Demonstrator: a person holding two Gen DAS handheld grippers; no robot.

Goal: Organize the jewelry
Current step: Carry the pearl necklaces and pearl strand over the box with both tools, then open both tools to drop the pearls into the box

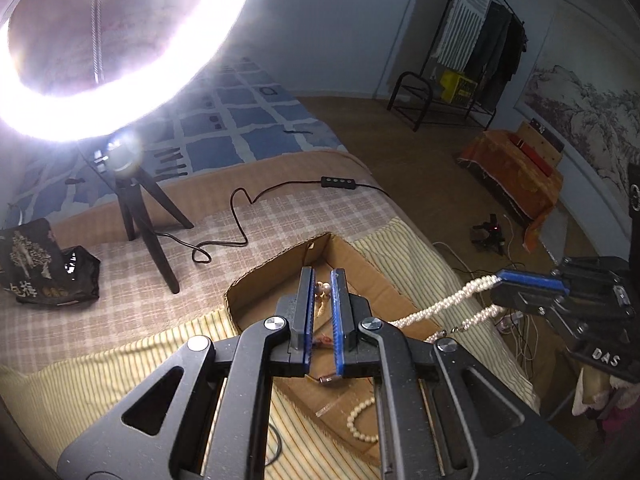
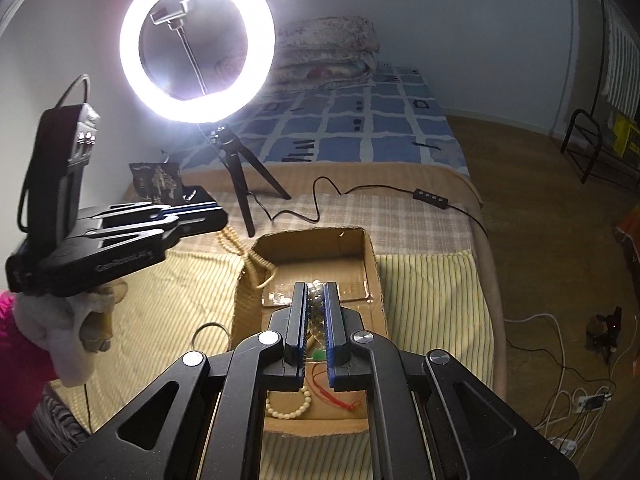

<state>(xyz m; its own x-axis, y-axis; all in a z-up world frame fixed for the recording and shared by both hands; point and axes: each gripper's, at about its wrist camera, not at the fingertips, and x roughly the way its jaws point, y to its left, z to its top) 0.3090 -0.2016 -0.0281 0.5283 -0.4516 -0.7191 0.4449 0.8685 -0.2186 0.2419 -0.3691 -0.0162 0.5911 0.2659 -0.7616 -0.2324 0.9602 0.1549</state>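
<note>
A shallow cardboard box [image 1: 372, 276] [image 2: 370, 256] lies on the bed and holds several bead strings. My left gripper [image 1: 322, 280] hovers over the box with its jaws a narrow gap apart; a bead strand [image 1: 320, 300] hangs between them. My right gripper [image 2: 316, 290] is shut on a twisted pearl necklace [image 1: 448, 302] that droops from its tips toward the box; beads [image 2: 316, 316] fill its gap. A cream bead bracelet [image 2: 290, 410] [image 1: 360, 420] and a red cord [image 2: 336, 396] lie in the box's near end. Another bead string [image 2: 256, 258] drapes over the box's left wall.
A lit ring light [image 2: 196, 40] on a small tripod [image 2: 244, 184] stands behind the box, its cable and switch [image 2: 432, 196] trailing right. A black printed bag [image 1: 44, 268] lies at the left. The bed edge drops to the floor, with cables [image 2: 568, 396] there.
</note>
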